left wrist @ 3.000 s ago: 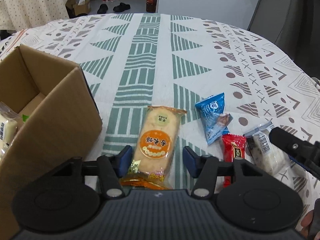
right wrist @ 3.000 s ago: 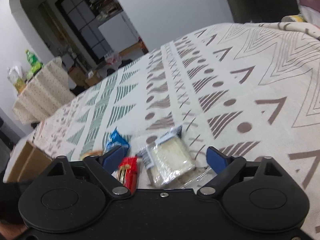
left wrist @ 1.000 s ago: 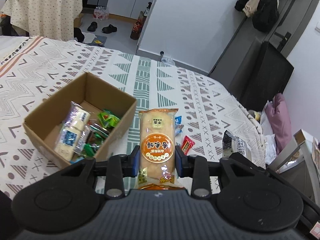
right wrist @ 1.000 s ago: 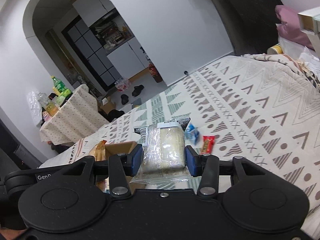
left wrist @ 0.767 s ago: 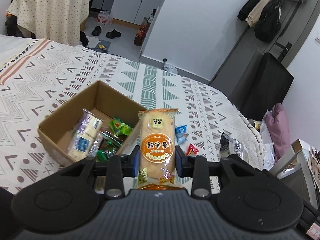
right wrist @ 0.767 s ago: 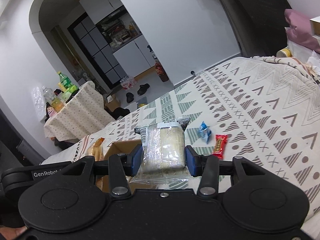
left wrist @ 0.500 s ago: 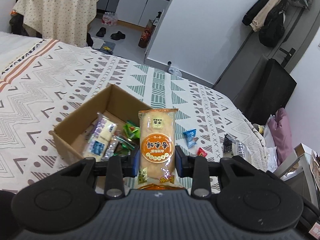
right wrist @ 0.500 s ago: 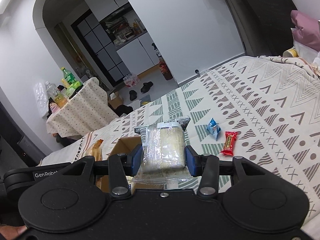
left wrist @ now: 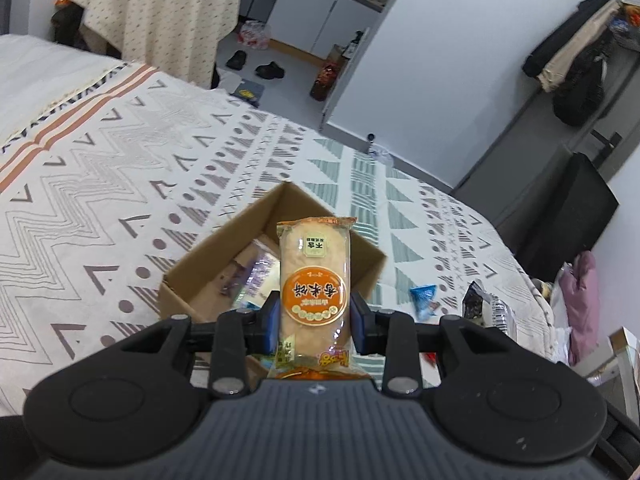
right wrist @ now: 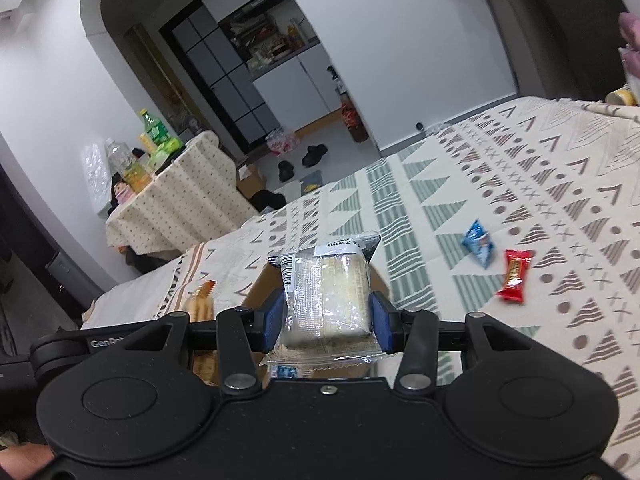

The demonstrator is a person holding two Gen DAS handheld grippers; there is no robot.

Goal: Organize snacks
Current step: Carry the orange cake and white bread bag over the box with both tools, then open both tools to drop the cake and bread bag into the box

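My left gripper [left wrist: 315,318] is shut on an orange rice cracker pack [left wrist: 314,280] and holds it above the open cardboard box [left wrist: 208,256], which holds several snacks. My right gripper [right wrist: 326,322] is shut on a clear-wrapped white cake pack [right wrist: 326,294], held above the same box [right wrist: 260,286], mostly hidden behind it. The left gripper and its cracker pack [right wrist: 200,304] show at the left of the right wrist view. A blue snack packet [right wrist: 478,242] and a red candy bar [right wrist: 514,276] lie on the patterned bedspread [right wrist: 540,168].
The blue packet [left wrist: 424,296] also lies right of the box in the left wrist view. A side table with a dotted cloth [right wrist: 176,196] carries bottles beyond the bed. Shoes [right wrist: 314,156] lie on the floor. A pink cushion [left wrist: 580,300] lies at the bed's right.
Both grippers took hold of their packs, lifted them off the bedspread and carried them left over the box. In the last second the box has come under both grippers.
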